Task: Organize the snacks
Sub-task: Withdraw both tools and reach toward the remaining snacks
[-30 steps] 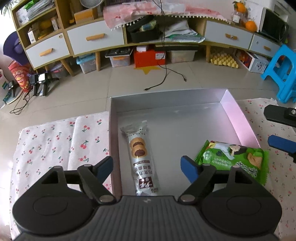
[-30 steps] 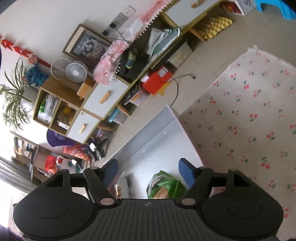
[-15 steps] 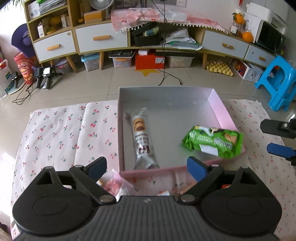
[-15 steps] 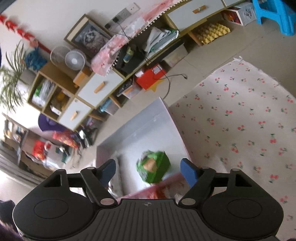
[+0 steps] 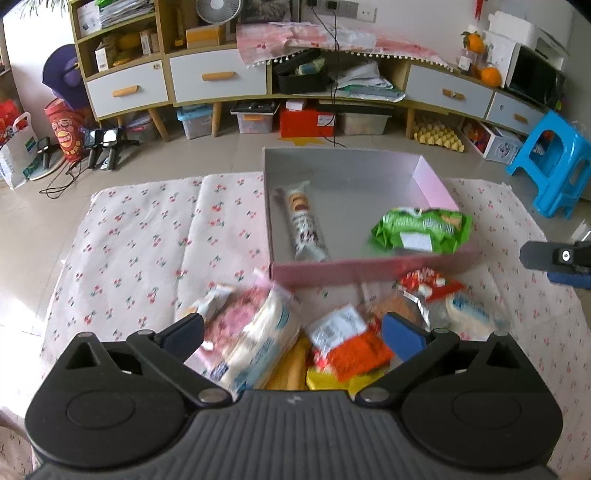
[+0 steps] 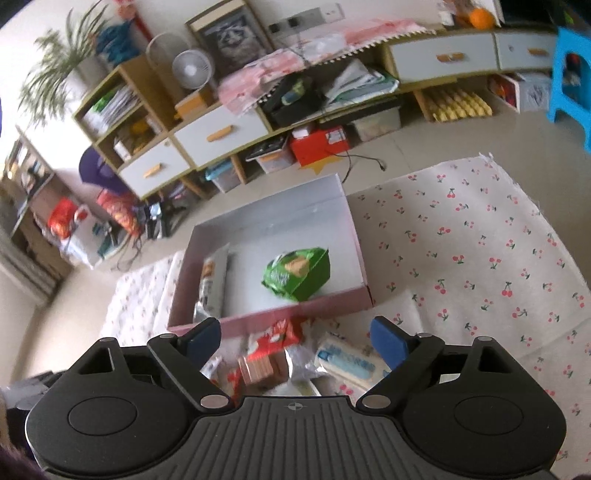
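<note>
— What's lying nearest us?

— A cherry-print cloth (image 5: pixel 147 236) is covering the floor, and a heap of snack packets (image 5: pixel 332 332) is sitting on it just this side of the box. The left gripper (image 5: pixel 291 334) is hovering over the heap, its fingers spread wide and gripping nothing; they've just been opening. The right gripper (image 6: pixel 295 338) is hanging over the same heap, fingers wide too, also just opening, nothing pinched.

— How many packets in the heap?

— It's blurred; I'm making out a pink-and-white bag (image 5: pixel 251 332), an orange-red one (image 5: pixel 351 347), a red one (image 5: pixel 428 282), a pale blue-printed one (image 6: pixel 347 363) and something yellow underneath. I can't tell the full count.

— And the box?

— One pink box (image 5: pixel 373 267), grey inside, is standing open on the cloth, touching the heap's far edge. Two snacks are lying in it: a long cookie sleeve (image 5: pixel 304 225) along its left side and a green bag (image 5: pixel 421 229) leaning at the near right corner, well apart.

— Behind that?

— Tiled floor, then a long cabinet (image 5: pixel 218 75) with white drawers and orange handles. One fan (image 5: pixel 218 9) is standing on top, two oranges (image 5: pixel 480 55) at the right, and a blue stool (image 5: pixel 554 166) is sitting beside the cloth.
</note>
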`<state>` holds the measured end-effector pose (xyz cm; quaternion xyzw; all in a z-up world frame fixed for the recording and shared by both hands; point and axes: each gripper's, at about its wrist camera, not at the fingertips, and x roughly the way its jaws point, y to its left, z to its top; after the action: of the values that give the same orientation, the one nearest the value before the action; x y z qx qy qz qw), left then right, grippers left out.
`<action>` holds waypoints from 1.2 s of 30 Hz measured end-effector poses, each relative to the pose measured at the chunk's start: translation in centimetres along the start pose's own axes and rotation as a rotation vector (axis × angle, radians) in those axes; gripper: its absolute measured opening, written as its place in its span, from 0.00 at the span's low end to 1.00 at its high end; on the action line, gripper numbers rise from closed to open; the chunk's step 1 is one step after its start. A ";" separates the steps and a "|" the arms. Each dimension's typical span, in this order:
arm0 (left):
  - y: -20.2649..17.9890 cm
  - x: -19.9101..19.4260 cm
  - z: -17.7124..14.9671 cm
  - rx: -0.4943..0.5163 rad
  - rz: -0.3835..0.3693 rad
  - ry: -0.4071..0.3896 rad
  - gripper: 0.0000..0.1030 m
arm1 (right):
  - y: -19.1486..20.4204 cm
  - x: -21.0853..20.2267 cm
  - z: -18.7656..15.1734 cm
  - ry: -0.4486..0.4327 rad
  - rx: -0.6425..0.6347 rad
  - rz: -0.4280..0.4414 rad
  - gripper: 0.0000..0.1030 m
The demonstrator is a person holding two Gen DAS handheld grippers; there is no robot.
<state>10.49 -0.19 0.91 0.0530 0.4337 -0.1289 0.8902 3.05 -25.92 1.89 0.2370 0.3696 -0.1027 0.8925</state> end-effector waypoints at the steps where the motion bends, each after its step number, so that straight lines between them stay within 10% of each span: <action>1: 0.0 0.0 -0.5 0.002 0.002 0.000 0.99 | 0.2 -0.2 -0.3 -0.006 -0.020 -0.003 0.87; 23: -0.6 -0.2 -10.4 -0.026 0.004 -0.005 0.99 | -1.1 1.8 -9.3 0.064 -0.722 -0.080 0.96; 36: -2.4 0.5 -13.5 -0.073 0.057 -0.019 1.00 | -5.2 5.3 -8.9 0.160 -0.553 -0.067 1.00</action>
<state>-0.08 0.23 -7.74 0.0319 0.4278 -0.0880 0.8990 -0.54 -26.04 -9.18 -0.0205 0.4604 -0.0083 0.8874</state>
